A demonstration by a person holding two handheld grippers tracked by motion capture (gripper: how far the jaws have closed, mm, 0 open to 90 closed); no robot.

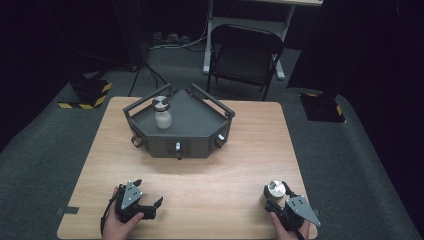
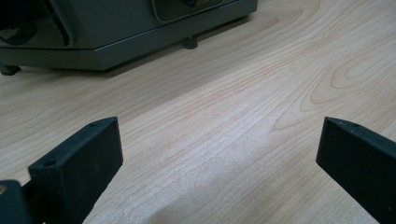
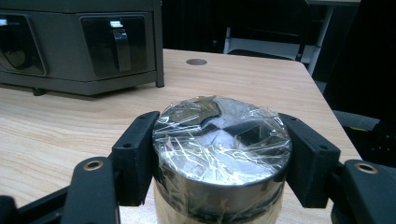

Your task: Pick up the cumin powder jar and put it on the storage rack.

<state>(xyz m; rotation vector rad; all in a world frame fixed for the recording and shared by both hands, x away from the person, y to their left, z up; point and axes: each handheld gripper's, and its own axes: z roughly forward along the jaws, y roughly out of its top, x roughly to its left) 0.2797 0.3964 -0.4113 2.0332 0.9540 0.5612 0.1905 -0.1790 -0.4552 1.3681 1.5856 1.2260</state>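
Note:
A small jar with a shiny metal lid under crinkled clear film (image 3: pixel 219 140) stands at the table's near right corner (image 1: pixel 274 188). My right gripper (image 3: pixel 222 161) is shut on it, one black pad pressed against each side of the lid; from above, the right gripper (image 1: pixel 275 196) hugs the jar. A second, pale jar with a metal lid (image 1: pixel 162 114) stands upright on the dark grey angular tray (image 1: pixel 200 120) at the table's far middle. My left gripper (image 1: pixel 148 192) rests near the front left, open, its jaws wide apart over bare wood (image 2: pixel 219 154).
The grey tray's front wall (image 2: pixel 116 32) lies ahead of the left gripper, and its face with a latch (image 3: pixel 79 46) lies ahead-left of the right one. A black folding chair (image 1: pixel 245 55) stands beyond the table. The table's right edge runs close to the right hand.

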